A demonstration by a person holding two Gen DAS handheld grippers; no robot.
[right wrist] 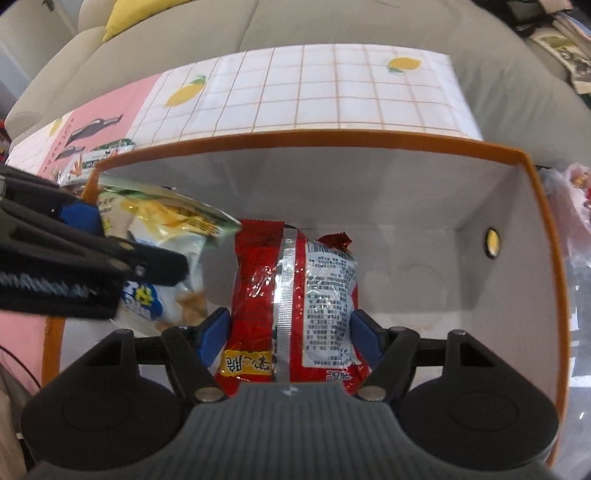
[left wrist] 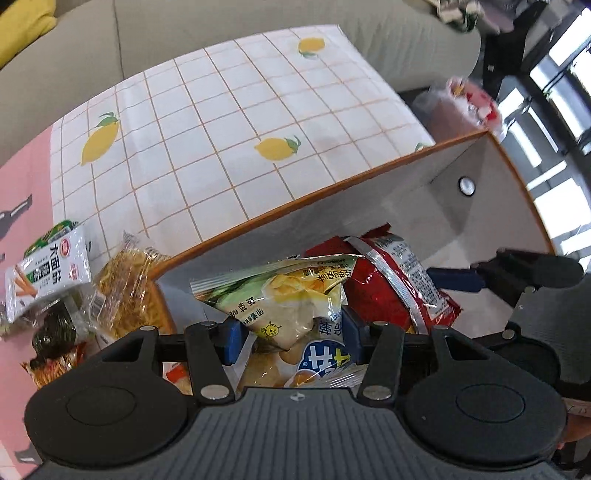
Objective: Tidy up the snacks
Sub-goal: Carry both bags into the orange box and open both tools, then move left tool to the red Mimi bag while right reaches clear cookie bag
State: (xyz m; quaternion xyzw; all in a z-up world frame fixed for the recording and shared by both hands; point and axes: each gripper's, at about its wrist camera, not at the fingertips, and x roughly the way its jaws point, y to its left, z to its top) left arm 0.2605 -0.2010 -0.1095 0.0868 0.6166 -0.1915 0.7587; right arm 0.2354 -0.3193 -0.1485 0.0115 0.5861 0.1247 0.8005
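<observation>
An orange-rimmed box (left wrist: 280, 206) with white inner walls stands on the table; it also shows in the right wrist view (right wrist: 532, 206). My left gripper (left wrist: 291, 334) is shut on a white and green chip bag (left wrist: 291, 295) and holds it inside the box's left part; the bag also shows in the right wrist view (right wrist: 166, 229). My right gripper (right wrist: 290, 334) is shut on a red snack bag (right wrist: 291, 295) and holds it inside the box, right of the chip bag. The red bag shows in the left wrist view (left wrist: 391, 280).
Several loose snacks lie left of the box: a white and green stick-snack pack (left wrist: 48, 269) and a clear noodle pack (left wrist: 125, 284). The table has a lemon-print cloth (left wrist: 221, 122). A grey sofa (right wrist: 332, 26) stands behind. A plastic bag (left wrist: 458, 107) sits right of the table.
</observation>
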